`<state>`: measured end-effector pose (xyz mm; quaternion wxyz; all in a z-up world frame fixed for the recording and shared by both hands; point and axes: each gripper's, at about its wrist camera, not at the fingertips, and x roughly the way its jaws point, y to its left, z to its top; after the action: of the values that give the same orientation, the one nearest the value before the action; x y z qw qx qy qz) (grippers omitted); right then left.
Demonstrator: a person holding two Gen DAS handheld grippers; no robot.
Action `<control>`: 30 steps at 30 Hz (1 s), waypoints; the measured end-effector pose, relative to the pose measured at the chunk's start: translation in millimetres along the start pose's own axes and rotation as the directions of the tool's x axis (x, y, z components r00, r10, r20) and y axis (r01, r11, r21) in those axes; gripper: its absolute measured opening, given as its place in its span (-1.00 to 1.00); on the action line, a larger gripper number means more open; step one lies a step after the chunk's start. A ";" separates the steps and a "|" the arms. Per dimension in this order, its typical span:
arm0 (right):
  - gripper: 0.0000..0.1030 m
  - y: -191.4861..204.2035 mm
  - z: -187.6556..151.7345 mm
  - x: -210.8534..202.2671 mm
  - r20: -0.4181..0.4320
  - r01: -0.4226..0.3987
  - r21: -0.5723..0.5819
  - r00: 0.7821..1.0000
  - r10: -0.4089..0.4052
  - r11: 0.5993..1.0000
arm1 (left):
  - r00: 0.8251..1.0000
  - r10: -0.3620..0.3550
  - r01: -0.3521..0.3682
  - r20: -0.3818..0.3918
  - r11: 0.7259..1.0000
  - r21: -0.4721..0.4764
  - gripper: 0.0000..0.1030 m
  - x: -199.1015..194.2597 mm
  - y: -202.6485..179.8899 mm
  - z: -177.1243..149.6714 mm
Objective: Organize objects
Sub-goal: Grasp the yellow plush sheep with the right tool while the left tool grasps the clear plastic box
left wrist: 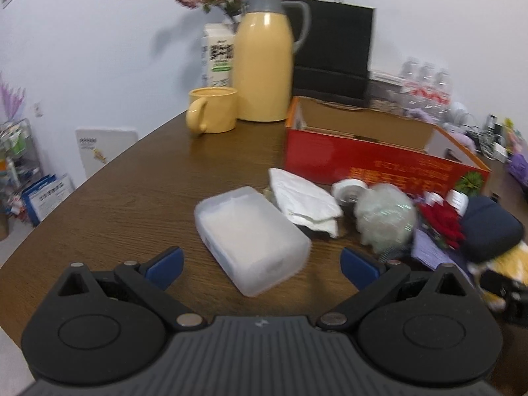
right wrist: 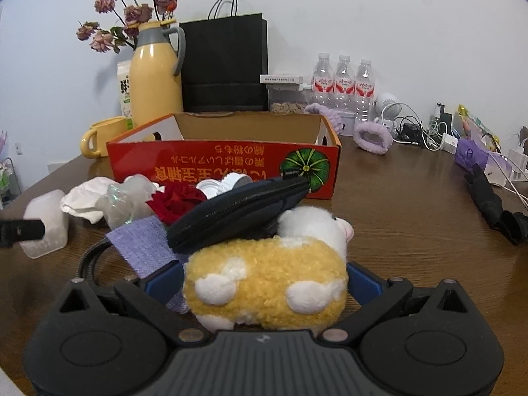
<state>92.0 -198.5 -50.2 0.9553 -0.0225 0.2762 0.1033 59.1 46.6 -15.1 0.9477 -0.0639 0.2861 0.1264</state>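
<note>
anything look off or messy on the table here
Yes. In front of the red cardboard box sits a loose heap: crumpled white tissue, a red rose, and a dark zip pouch lying tilted across a yellow and white plush toy. The box's printed text reads upside down from here.

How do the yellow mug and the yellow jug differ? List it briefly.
The yellow mug is short and squat; the yellow jug stands much taller. The mug is open at the top; the jug is closed with a yellow lid over a grey collar. The mug's handle is yellow like its body; the jug's handle is grey. Both stand upright, side by side, on the wooden table, left of the red cardboard box.
</note>
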 end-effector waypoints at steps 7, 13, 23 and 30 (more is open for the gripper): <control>1.00 -0.3 0.5 10.7 -0.006 0.016 0.000 1.000 -0.016 1.000 | 0.997 0.070 -0.072 -0.033 0.997 -0.041 1.00 18.6 4.7 7.0; 1.00 -6.6 -0.7 15.1 -0.013 -0.009 0.023 1.000 0.010 1.000 | 0.995 0.084 -0.087 -0.052 0.995 -0.050 1.00 23.3 8.6 5.3; 0.99 -12.4 -2.4 13.1 -0.001 -0.032 0.032 0.999 0.032 0.999 | 0.993 0.084 -0.093 -0.088 0.990 -0.106 1.00 42.6 5.8 18.1; 0.99 -13.2 -2.6 12.6 -0.001 -0.029 0.039 1.000 0.029 0.999 | 0.983 0.106 -0.126 -0.147 0.982 -0.137 1.00 60.4 7.7 19.0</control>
<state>103.8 -209.3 -59.3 0.9537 0.0001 0.2794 0.1117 115.6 69.9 -33.5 0.9092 -0.1249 0.3447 0.1975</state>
